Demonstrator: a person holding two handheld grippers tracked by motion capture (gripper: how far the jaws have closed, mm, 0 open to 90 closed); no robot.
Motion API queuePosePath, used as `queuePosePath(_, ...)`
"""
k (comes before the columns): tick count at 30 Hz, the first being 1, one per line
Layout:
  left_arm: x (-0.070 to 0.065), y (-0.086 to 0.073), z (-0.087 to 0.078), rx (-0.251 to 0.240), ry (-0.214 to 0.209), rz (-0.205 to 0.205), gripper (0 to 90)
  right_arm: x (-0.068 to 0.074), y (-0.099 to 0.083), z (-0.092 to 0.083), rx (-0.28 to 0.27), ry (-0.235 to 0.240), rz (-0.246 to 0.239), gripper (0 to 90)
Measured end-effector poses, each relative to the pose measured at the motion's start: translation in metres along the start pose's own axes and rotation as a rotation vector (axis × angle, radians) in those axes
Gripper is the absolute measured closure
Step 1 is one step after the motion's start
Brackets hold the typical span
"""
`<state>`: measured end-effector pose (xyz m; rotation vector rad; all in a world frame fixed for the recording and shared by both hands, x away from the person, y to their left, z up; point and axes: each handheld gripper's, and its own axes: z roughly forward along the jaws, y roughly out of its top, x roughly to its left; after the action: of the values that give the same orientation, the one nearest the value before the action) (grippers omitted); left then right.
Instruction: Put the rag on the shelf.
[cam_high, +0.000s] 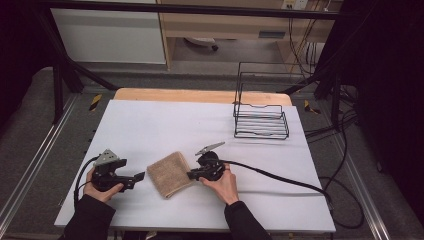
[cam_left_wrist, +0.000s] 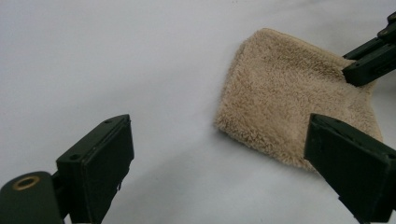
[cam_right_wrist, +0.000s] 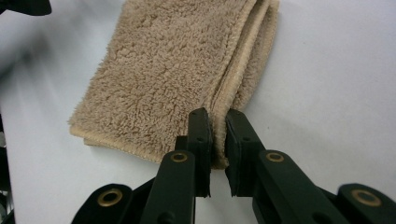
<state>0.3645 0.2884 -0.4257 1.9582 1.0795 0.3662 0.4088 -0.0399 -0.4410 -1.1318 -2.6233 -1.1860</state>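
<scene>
A folded beige towel (cam_high: 170, 174) lies flat on the white table (cam_high: 150, 125), near the person's edge and roughly midway between the two hands. The right gripper (cam_high: 192, 174) comes in from the towel's right side and its jaws are pinched together on the towel's right-hand hemmed edge; in the right gripper view the folded layers (cam_right_wrist: 219, 121) sit squeezed between the two black pads, with the rest of the towel (cam_right_wrist: 173, 70) spreading away beyond them. The left gripper (cam_high: 140, 176) rests on the table just left of the towel, held in the left hand (cam_high: 102, 187), and its jaws stand wide apart with nothing between them; in the left gripper view the towel (cam_left_wrist: 289, 102) lies ahead and to the right, its near corner close to one pad but apart from it. A black wire rack (cam_high: 261, 115) stands at the far right of the table, well apart from the towel and both grippers.
</scene>
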Motion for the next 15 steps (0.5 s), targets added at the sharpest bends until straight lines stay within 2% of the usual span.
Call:
queuePosePath(5,-0.002,0.0,0.001,0.002,-0.003,0.007,8.4,0.006,-0.003,-0.01,-0.006,-0.038,-0.006,81.7)
queuePosePath(9,-0.003,0.0,0.001,0.001,-0.001,0.01,8.4,0.008,-0.009,-0.024,-0.013,-0.071,0.008,81.8)
queuePosePath(13,-0.004,0.001,0.001,0.003,-0.003,0.014,8.5,0.006,-0.019,-0.041,-0.028,-0.098,0.043,82.0)
queuePosePath(15,-0.004,0.001,0.001,0.003,-0.002,0.015,8.6,0.002,-0.029,-0.054,-0.036,-0.129,0.063,81.9)
